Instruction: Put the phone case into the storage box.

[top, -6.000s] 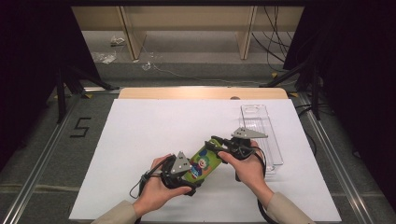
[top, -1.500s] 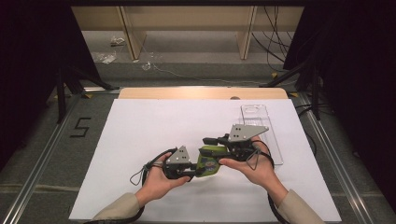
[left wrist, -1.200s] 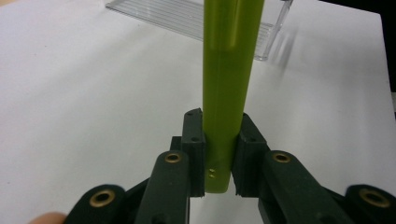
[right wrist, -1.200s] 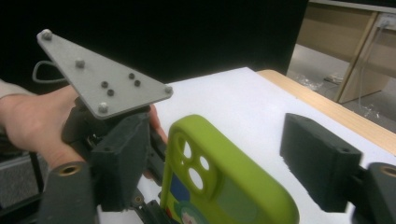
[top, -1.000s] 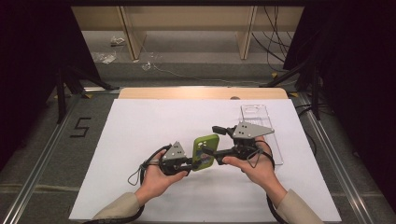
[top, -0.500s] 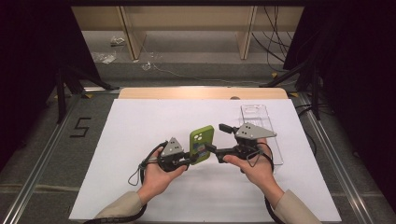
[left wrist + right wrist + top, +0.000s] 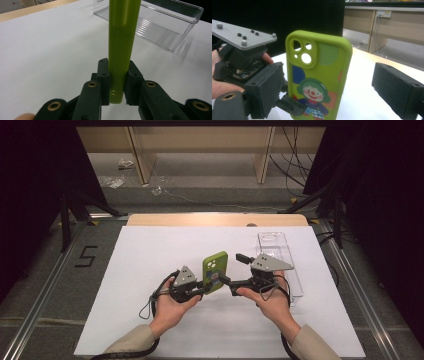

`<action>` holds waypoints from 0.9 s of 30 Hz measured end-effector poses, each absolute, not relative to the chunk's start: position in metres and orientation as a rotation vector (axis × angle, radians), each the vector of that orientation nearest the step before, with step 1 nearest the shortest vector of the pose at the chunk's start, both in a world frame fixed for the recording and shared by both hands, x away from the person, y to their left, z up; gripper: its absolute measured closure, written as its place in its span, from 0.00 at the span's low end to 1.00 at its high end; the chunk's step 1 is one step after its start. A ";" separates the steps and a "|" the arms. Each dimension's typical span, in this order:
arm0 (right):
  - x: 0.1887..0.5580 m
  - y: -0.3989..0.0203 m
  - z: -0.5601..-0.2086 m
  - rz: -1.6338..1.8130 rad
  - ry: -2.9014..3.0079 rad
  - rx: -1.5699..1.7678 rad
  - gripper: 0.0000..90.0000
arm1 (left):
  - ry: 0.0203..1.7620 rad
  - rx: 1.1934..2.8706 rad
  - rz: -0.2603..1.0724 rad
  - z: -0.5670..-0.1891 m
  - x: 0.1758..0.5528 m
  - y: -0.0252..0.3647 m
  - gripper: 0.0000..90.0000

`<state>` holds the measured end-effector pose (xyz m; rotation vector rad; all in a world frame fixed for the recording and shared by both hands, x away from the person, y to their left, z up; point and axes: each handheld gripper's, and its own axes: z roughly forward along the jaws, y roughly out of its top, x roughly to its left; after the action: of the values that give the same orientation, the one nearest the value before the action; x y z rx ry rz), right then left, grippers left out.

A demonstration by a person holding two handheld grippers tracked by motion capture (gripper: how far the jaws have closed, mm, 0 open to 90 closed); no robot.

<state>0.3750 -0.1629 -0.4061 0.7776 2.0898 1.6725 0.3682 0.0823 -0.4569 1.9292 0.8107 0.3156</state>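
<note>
Green, soft-looking phone case [image 7: 215, 271] with rounded corners and a cartoon clown, upright near the white surface's [image 7: 150, 255] middle, clamped at its lower end by left gripper [image 7: 204, 289]. Right gripper [image 7: 231, 272] spread wide, just been opening, pads off it. Clear ribbed tray [image 7: 280, 252] near the right edge.

Free room, as we find it: the white bench [image 7: 150, 270] lies bare to the left of and in front of both hands, open for passage. Obstacles: the green phone case [image 7: 215, 271], upright in the left gripper [image 7: 200, 290], stands just left of the right gripper [image 7: 231, 276]. The clear tray [image 7: 280, 260] blocks the right rear; the right hand [image 7: 267, 297] seems to overlap its near end.
</note>
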 end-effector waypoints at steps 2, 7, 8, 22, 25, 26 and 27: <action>0.375 -0.162 -0.407 1.670 2.084 0.785 0.10 | 0.818 1.925 0.319 -0.457 0.369 0.081 0.85; 0.375 -0.162 -0.409 1.660 2.071 0.796 0.07 | 0.827 1.922 0.323 -0.457 0.369 0.080 0.85; 0.375 -0.162 -0.409 1.660 2.071 0.796 0.07 | 0.827 1.922 0.323 -0.457 0.369 0.080 0.85; 0.374 -0.158 -0.412 1.649 2.034 0.834 0.04 | 0.830 1.919 0.328 -0.457 0.369 0.071 0.85; 0.374 -0.157 -0.412 1.651 2.034 0.837 0.04 | 0.824 1.923 0.327 -0.456 0.368 0.069 0.85; 0.374 -0.157 -0.412 1.651 2.035 0.834 0.03 | 0.822 1.924 0.327 -0.456 0.368 0.068 0.85; 0.374 -0.156 -0.412 1.652 2.033 0.832 0.03 | 0.819 1.924 0.328 -0.456 0.367 0.067 0.85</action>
<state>0.3739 -0.1563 -0.4116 0.8316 2.0333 1.6521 0.3672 0.0670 -0.4564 1.9236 0.8194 0.3282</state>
